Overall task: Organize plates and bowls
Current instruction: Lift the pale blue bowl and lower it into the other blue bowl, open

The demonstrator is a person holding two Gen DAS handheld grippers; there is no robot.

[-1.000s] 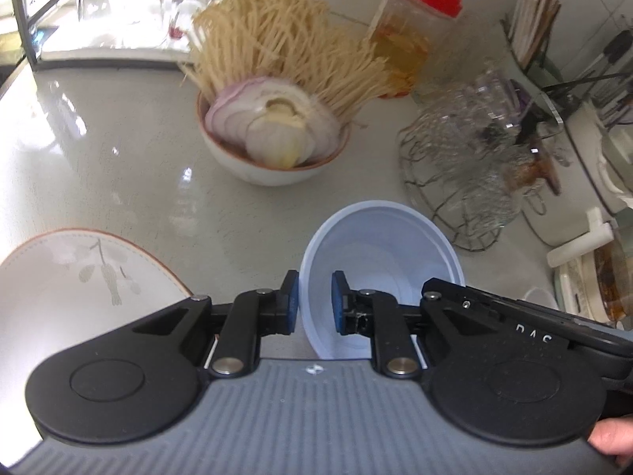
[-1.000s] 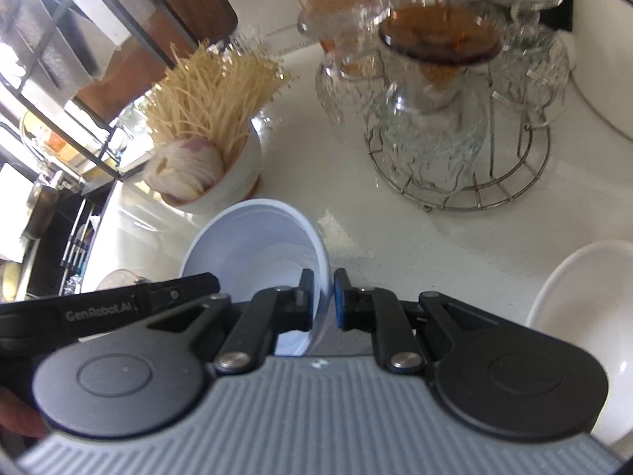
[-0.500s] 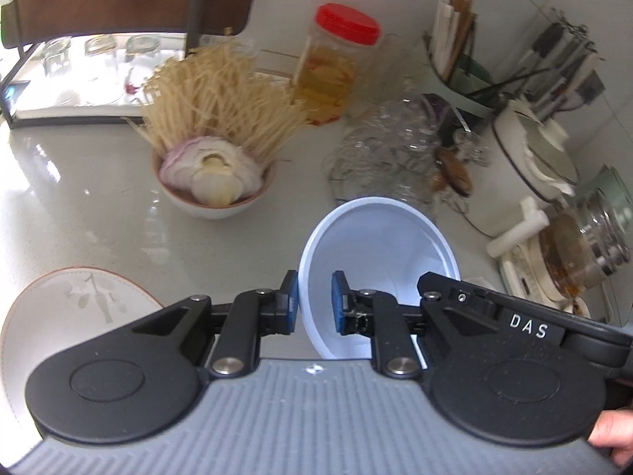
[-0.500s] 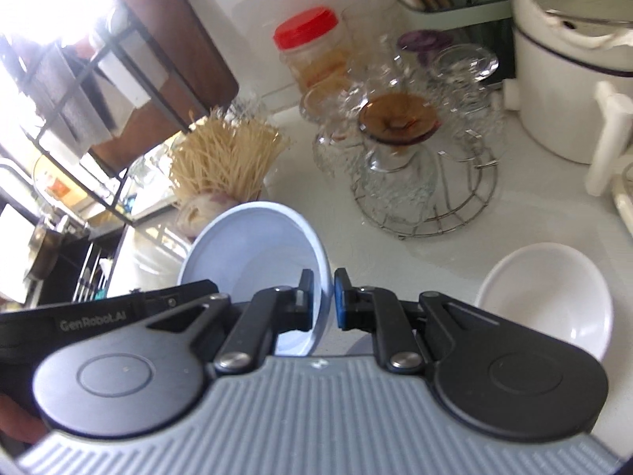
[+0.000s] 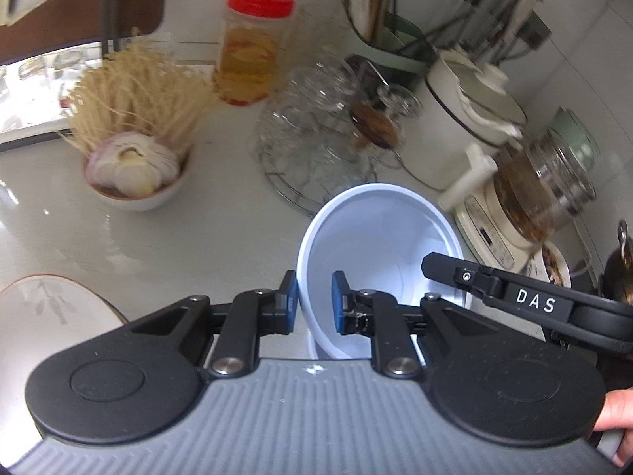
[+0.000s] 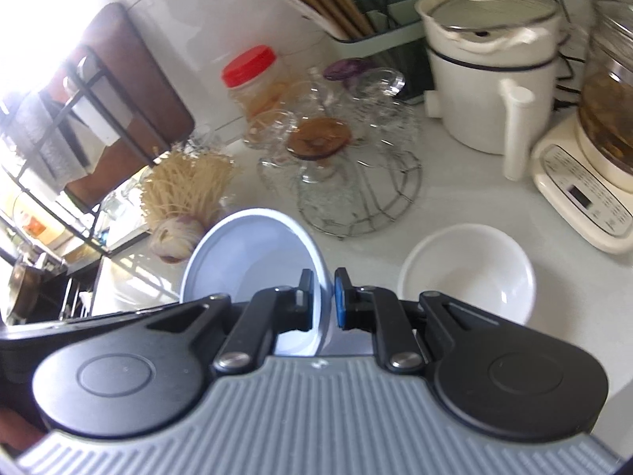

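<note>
A pale blue bowl (image 5: 379, 245) hangs tilted above the white counter, carried between both grippers. My left gripper (image 5: 314, 301) is shut on the bowl's left rim, one pad inside and one outside. My right gripper (image 6: 324, 297) is shut on the opposite rim of the same blue bowl (image 6: 253, 253). An empty white bowl (image 6: 467, 277) sits on the counter just right of the right gripper. A white plate (image 5: 47, 316) with a leaf print lies at the lower left of the left wrist view, partly behind the gripper body.
A bowl of dry noodles and sliced onion (image 5: 134, 174) stands at the left. Behind are a wire rack of glasses (image 5: 316, 150), a red-lidded jar (image 5: 253, 51), a white pot (image 5: 467, 118), a glass kettle (image 5: 546, 190) and a chopstick holder (image 6: 356, 19).
Both grippers have risen and drawn back with the blue bowl held between them. The counter items look smaller and more of the back wall shows; the whole white bowl now shows.
</note>
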